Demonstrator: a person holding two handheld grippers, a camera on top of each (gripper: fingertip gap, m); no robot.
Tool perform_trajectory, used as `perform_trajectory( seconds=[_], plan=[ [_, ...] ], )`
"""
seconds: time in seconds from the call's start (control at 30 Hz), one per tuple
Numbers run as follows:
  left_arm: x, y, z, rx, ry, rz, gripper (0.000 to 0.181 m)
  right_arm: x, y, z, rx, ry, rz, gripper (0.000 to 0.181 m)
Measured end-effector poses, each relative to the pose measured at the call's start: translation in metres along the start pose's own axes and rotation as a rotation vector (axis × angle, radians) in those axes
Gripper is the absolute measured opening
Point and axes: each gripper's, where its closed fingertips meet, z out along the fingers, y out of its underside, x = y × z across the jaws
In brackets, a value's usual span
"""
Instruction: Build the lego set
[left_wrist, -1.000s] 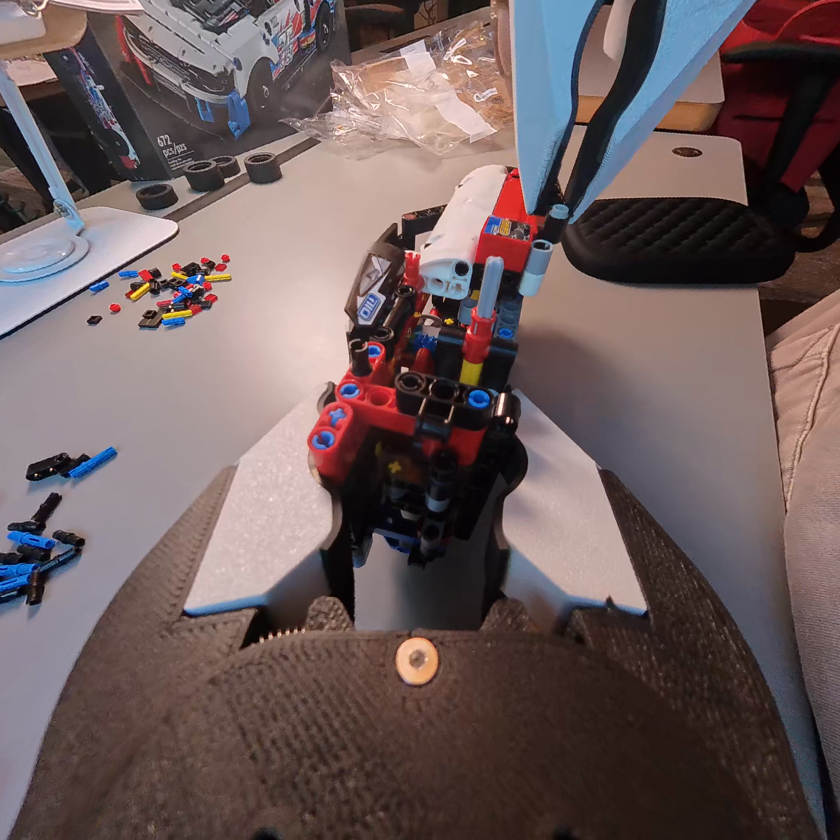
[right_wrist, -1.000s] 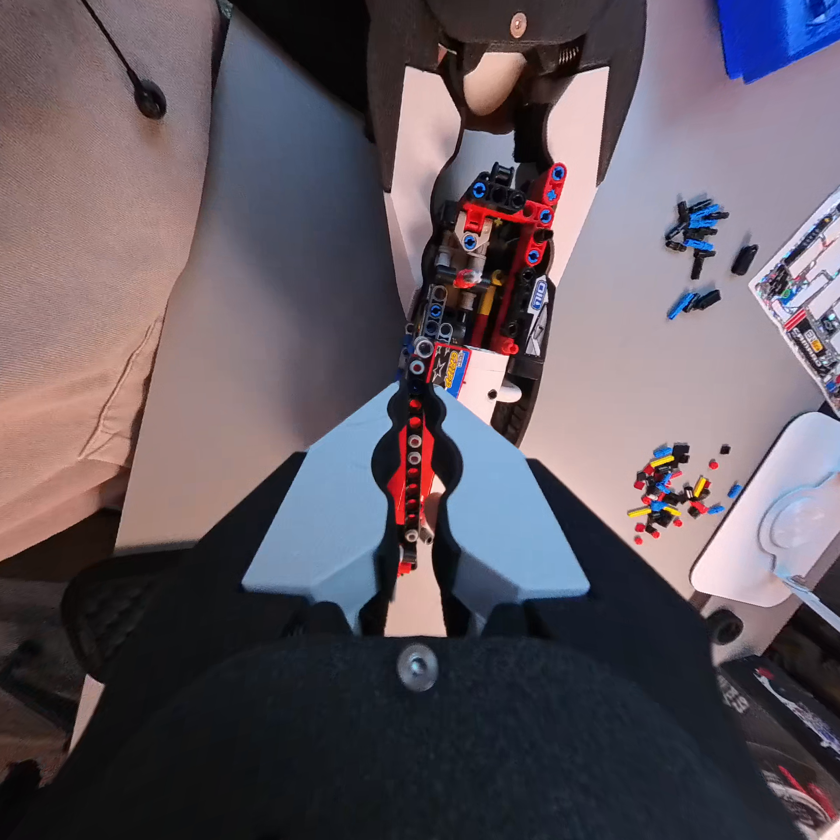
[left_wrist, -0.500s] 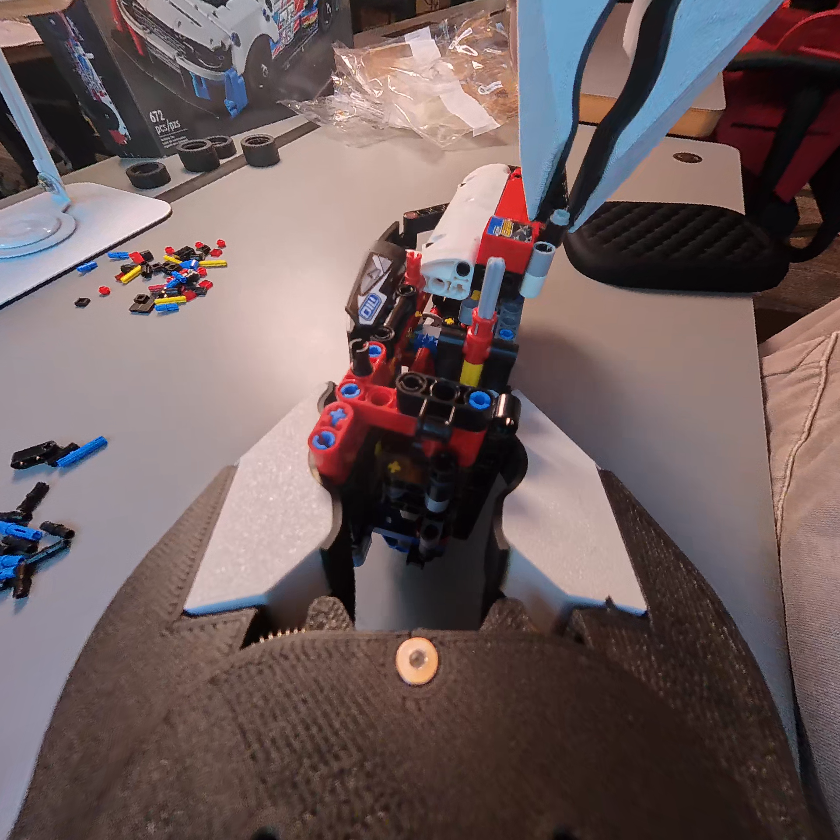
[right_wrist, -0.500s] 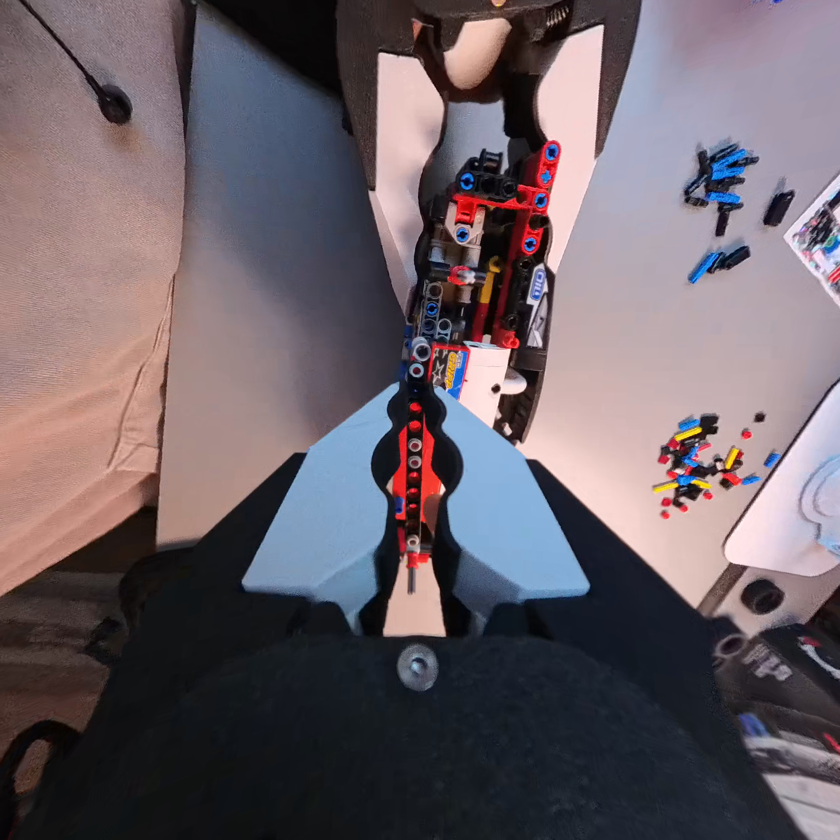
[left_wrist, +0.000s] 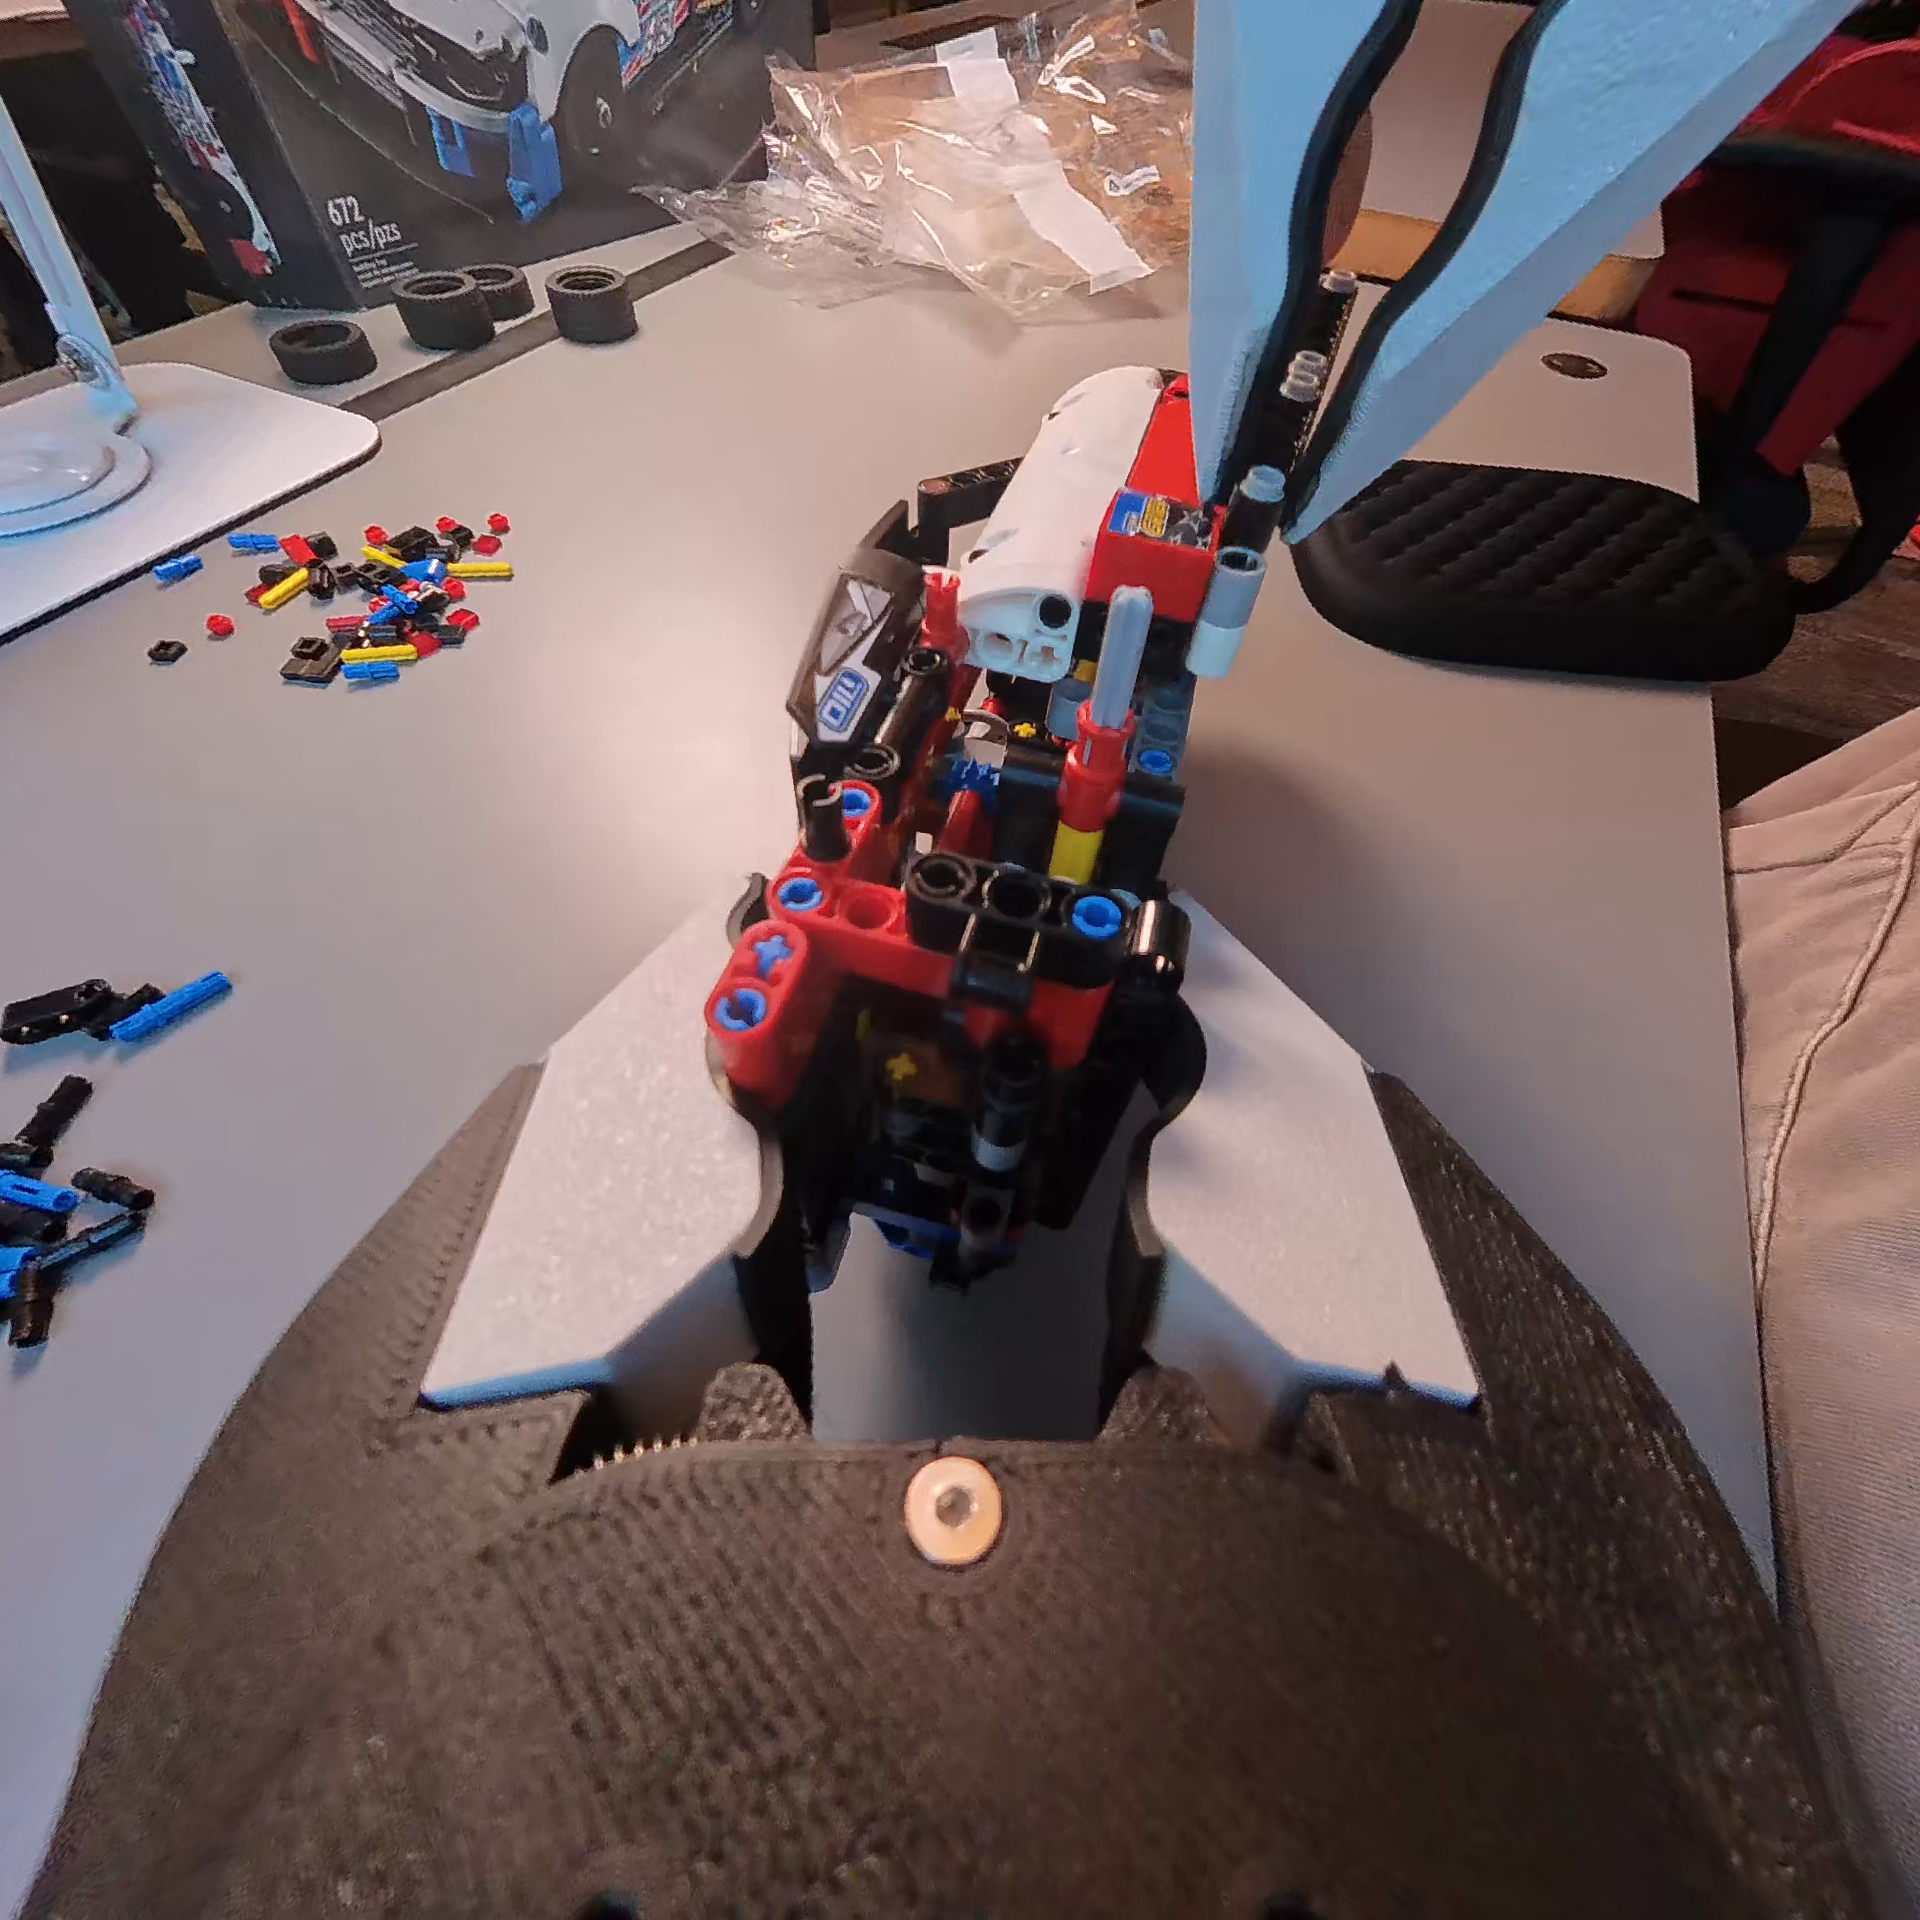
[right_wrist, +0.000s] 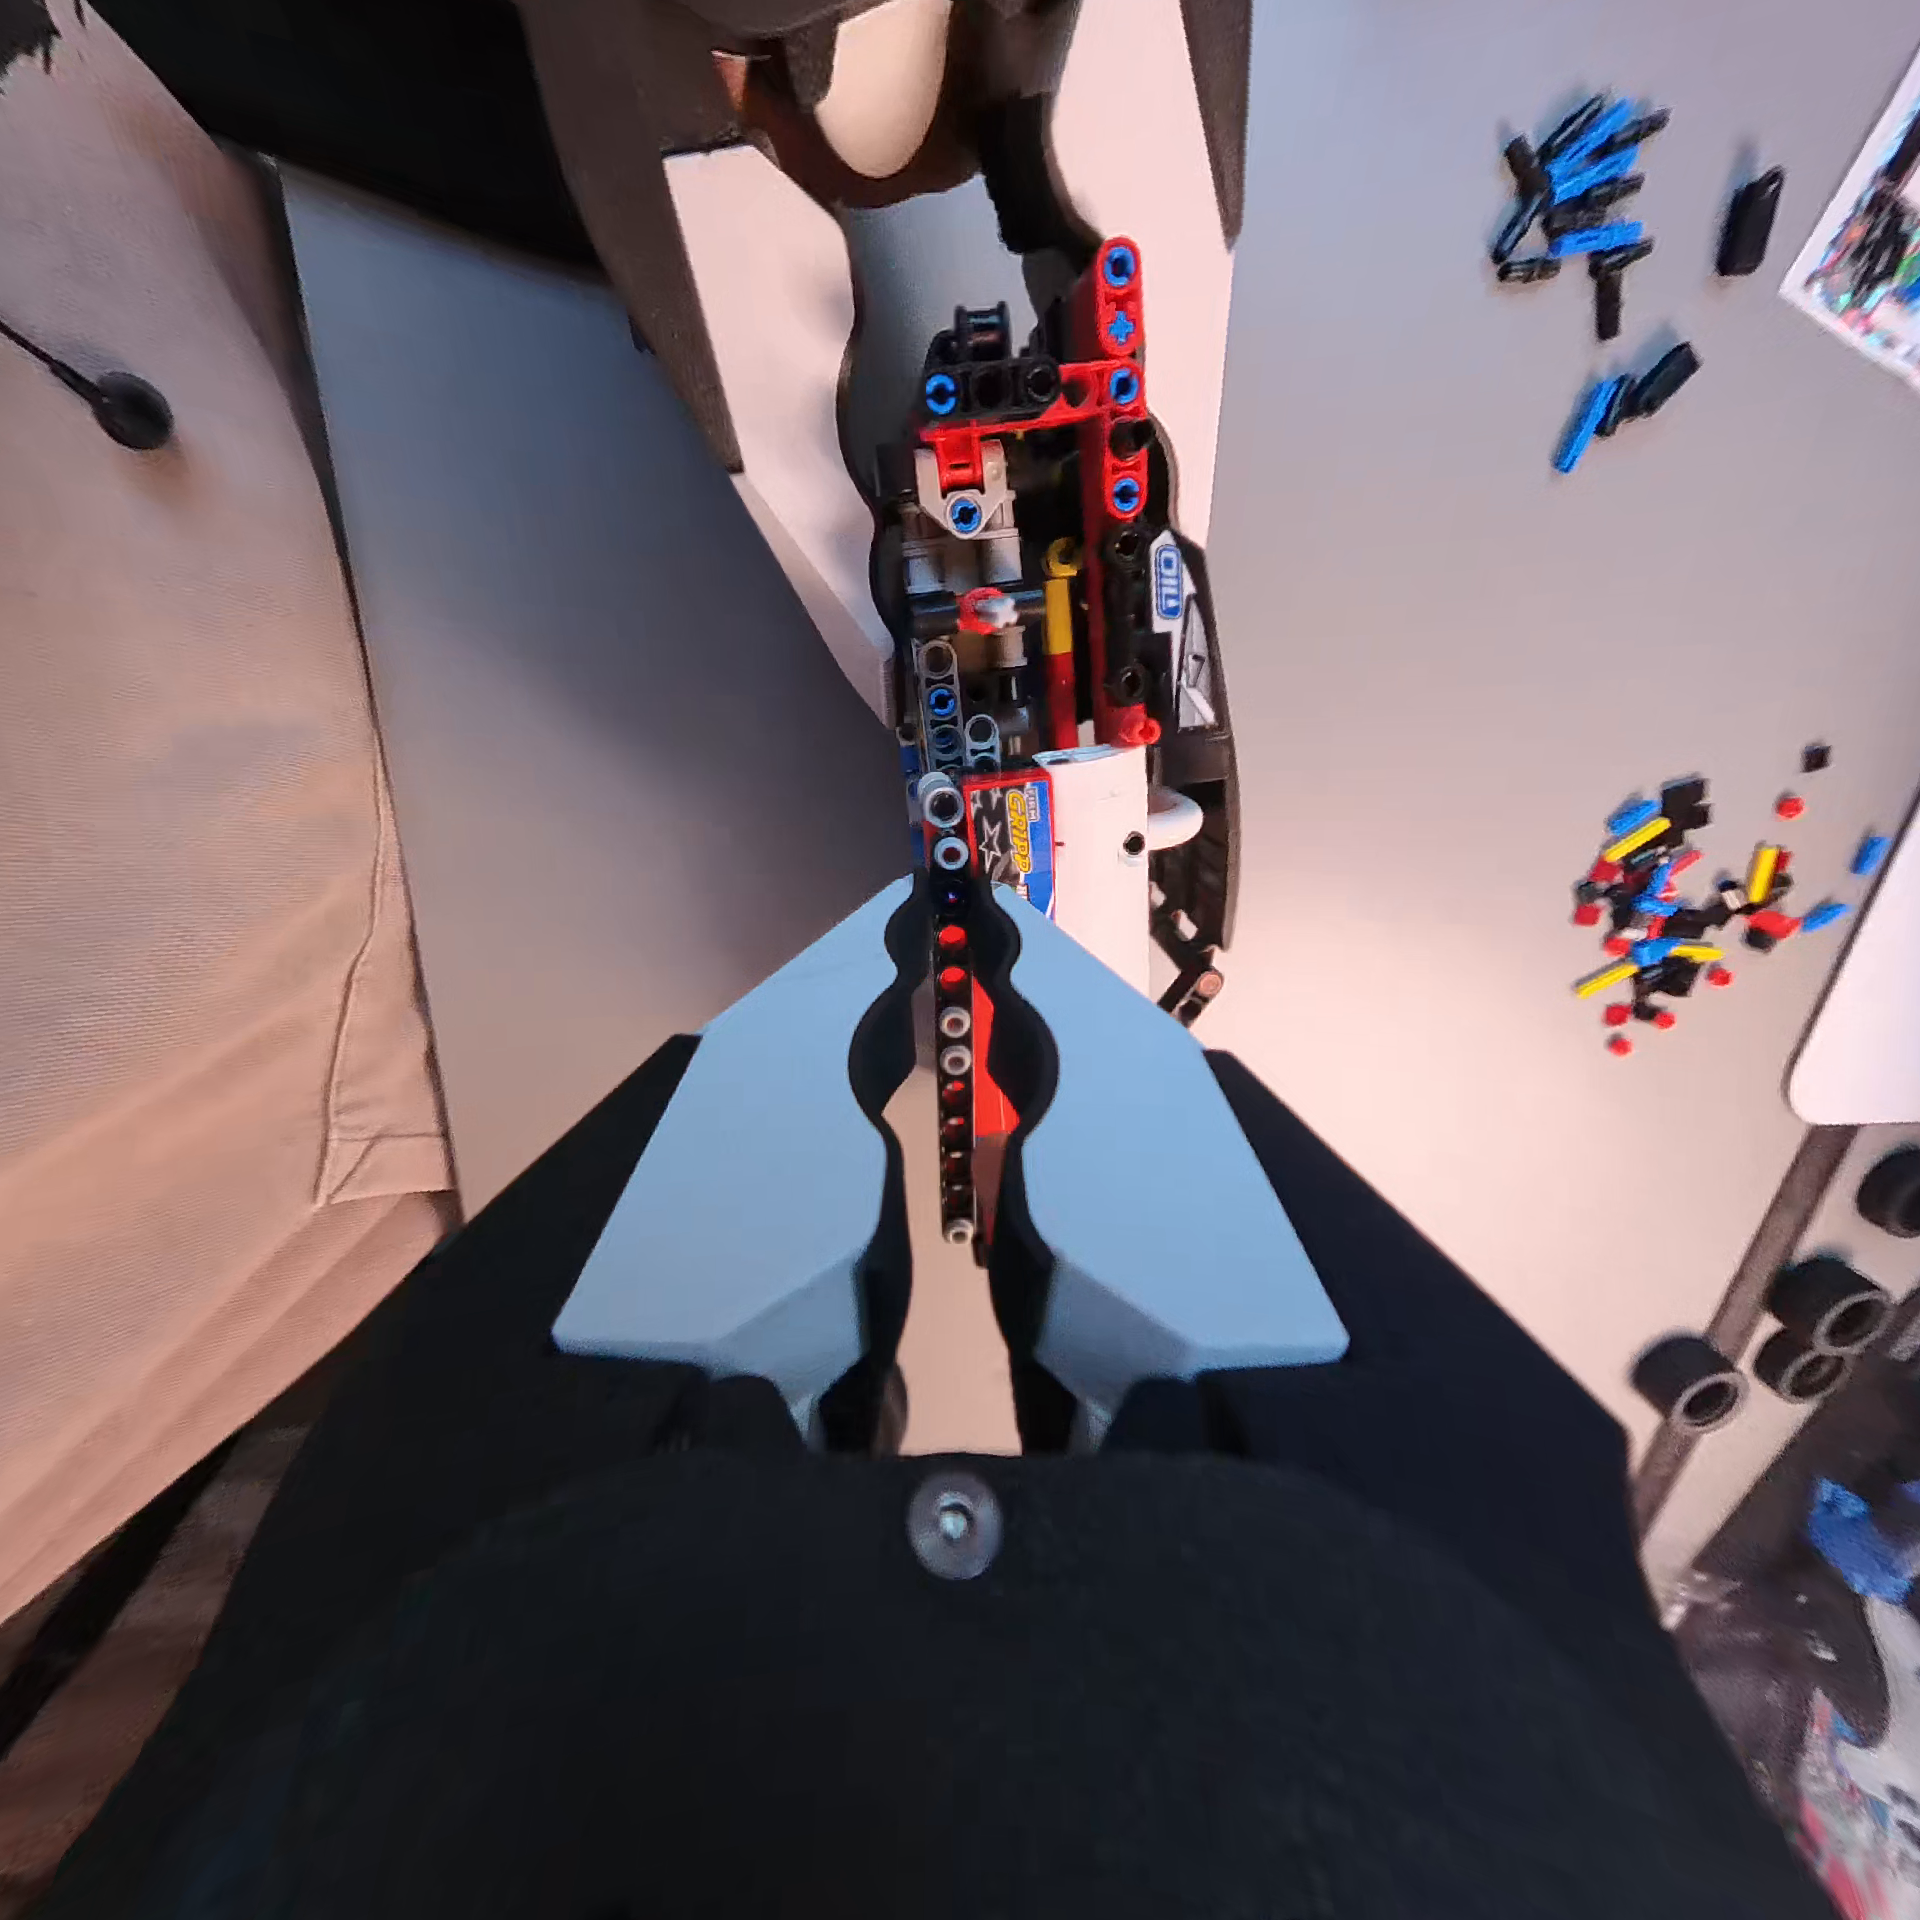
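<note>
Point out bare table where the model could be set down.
Free: the grey table between the model and the scattered small pieces, and the strip right of the model. Crowded: far-left pins, tyres, plastic bags.

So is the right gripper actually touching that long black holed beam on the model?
Touching. In the right wrist view the right gripper has its black-lined tips closed against both sides of the long black holed beam, no gap visible there.

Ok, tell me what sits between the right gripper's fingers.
A long black holed beam stands between the right gripper's fingers, with red parts beside it. Its far end meets the lego car; the fingers cover what lies beneath.
</note>
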Motion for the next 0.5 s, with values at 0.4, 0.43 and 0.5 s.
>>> perform_trajectory(
  seconds=[0.4,0.43,0.5],
  plan=[
    [-0.0001,0.0015,-0.0021,0.009,0.013,-0.013,0.071,0.0026,-0.0028,0.0,0.103,0.063,-0.106,0.007],
    [-0.0002,0.0015,-0.0021,0.009,0.013,-0.015,0.071,0.0014,-0.0023,-0.0002,0.103,0.054,-0.105,0.008],
    [-0.0004,0.0015,-0.0023,0.011,0.014,-0.019,0.071,0.0003,-0.0011,-0.0003,0.102,0.045,-0.099,0.013]
  ],
)
